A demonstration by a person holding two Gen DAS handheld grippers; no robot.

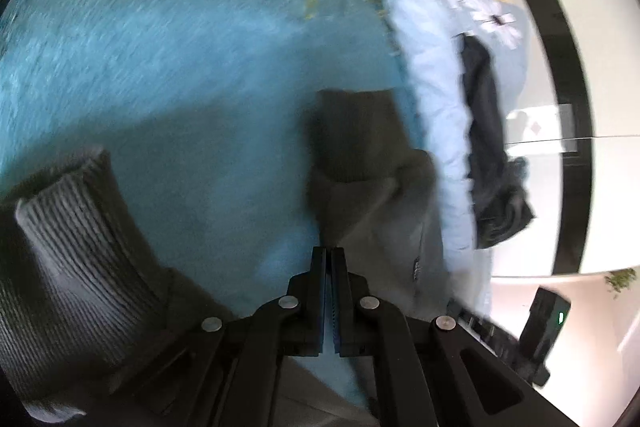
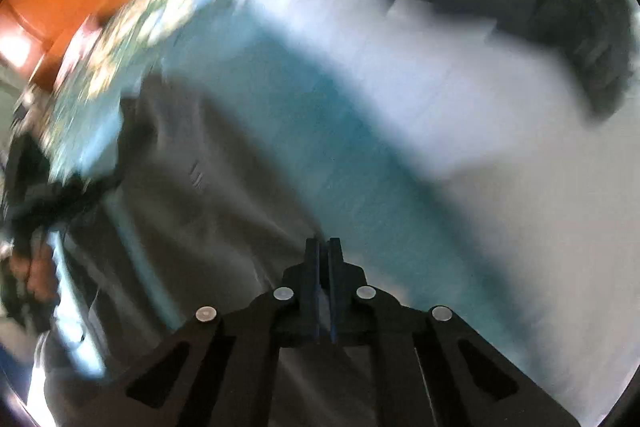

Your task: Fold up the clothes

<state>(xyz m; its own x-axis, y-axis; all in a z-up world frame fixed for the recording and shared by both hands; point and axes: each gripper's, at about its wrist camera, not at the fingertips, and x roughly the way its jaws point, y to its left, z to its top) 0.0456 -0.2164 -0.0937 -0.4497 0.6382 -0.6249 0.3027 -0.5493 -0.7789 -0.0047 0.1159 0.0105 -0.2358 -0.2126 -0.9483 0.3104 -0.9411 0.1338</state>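
a teal blanket (image 1: pixel 180 67) is spread beneath a grey garment (image 1: pixel 372 195), whose ribbed cuff (image 1: pixel 68 247) lies at the left. the left gripper (image 1: pixel 329 255) and right gripper (image 2: pixel 323 247) are pressed together, nothing visibly pinched.

Left claw (image 1: pixel 329 251) shut, angled downward; right claw (image 2: pixel 323 243) shut, pointing steeply down.

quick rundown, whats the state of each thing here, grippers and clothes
left hand-held gripper: shut, nothing visible between its fingers
right hand-held gripper: shut, nothing visible between its fingers
grey garment: lying rumpled on the teal bedspread, not folded flat
ribbed cuff: lying at the left
black garment: bunched on the light blue quilt
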